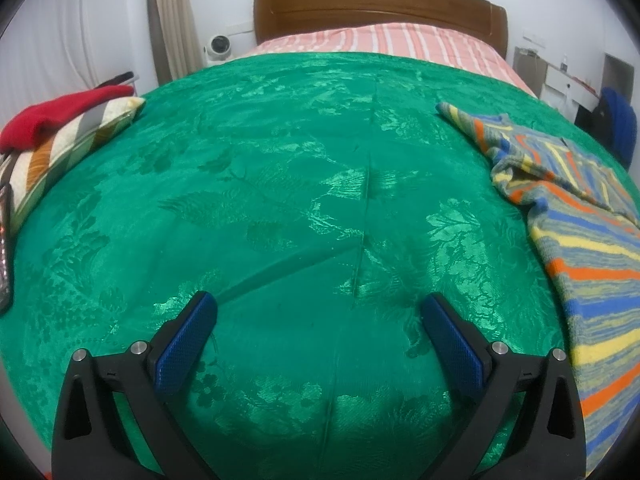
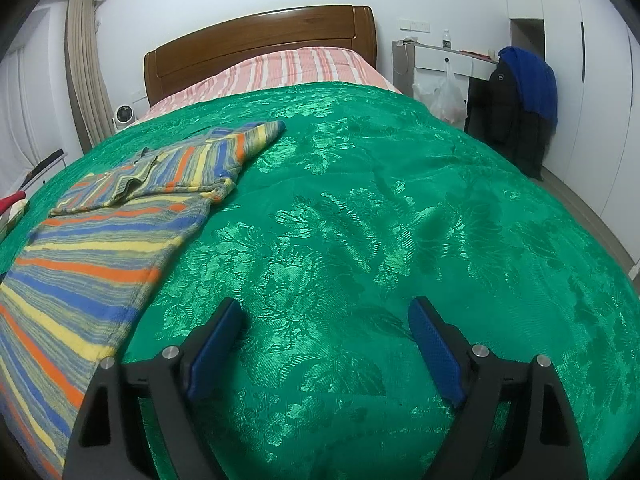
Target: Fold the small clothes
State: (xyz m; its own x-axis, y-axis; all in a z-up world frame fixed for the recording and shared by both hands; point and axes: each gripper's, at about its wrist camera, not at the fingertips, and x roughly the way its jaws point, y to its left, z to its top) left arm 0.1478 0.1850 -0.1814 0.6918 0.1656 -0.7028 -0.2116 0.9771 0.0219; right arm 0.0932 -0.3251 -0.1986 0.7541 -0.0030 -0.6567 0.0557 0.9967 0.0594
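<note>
We hold the left gripper (image 1: 316,308) low in the left wrist view, with its blue pads (image 1: 452,340) spread wide and only the green cover (image 1: 280,184) between them, so it is released and grasps nothing. The striped sweater (image 1: 576,224) lies flat on the cover along the right edge of this frame, well apart from the fingers, with one sleeve reaching toward the upper right. At the left edge we see a red cloth (image 1: 60,114) resting on a striped pillow (image 1: 68,148). At the top of the frame there is a pink striped sheet (image 1: 384,42) and behind it a wooden headboard (image 1: 376,8). In the right wrist view the right gripper (image 2: 326,312) is also released, with bare cover between its pads. Here the sweater (image 2: 96,248) fills the left side of the frame, just beside the left finger, but we cannot tell if it touches. At the upper right a blue garment (image 2: 534,80) hangs over a dark jacket (image 2: 508,112).
</note>
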